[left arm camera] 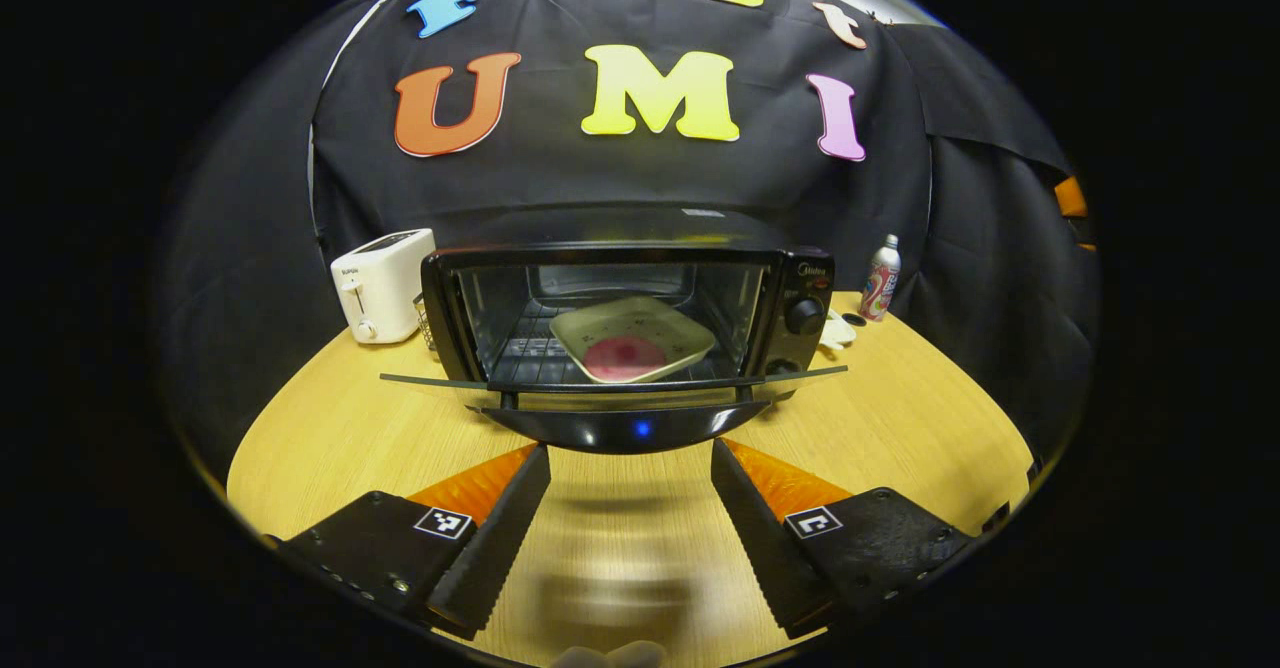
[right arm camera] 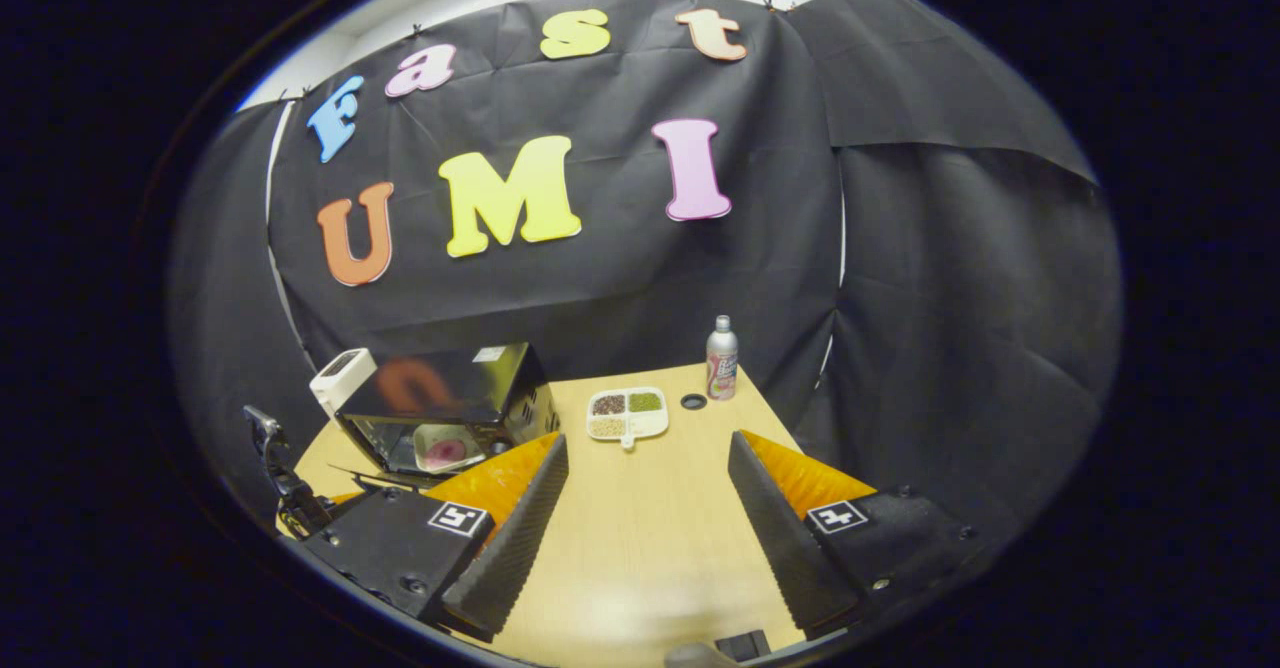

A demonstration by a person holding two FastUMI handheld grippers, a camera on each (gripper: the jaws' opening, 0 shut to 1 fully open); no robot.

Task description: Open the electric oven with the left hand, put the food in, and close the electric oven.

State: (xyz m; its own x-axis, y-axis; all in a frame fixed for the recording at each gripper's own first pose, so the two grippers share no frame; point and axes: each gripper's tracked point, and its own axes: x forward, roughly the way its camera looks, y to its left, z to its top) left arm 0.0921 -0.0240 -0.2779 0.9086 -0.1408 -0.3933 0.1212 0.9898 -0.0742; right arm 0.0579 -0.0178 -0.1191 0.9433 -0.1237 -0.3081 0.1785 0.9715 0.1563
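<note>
We are seeing the oven (right arm camera: 440, 410) partly hidden behind the right gripper (right arm camera: 640, 518); the tray's (right arm camera: 627, 414) contents are looking too small to tell.

Oven (left arm camera: 620, 328) door down (plate (left arm camera: 632, 340) inside); claw (left arm camera: 630, 493) seemingly empty.

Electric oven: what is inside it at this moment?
Inside the electric oven, whose door hangs open, a square plate with pink food sits on the wire rack. The plate hides the rack beneath it.
</note>
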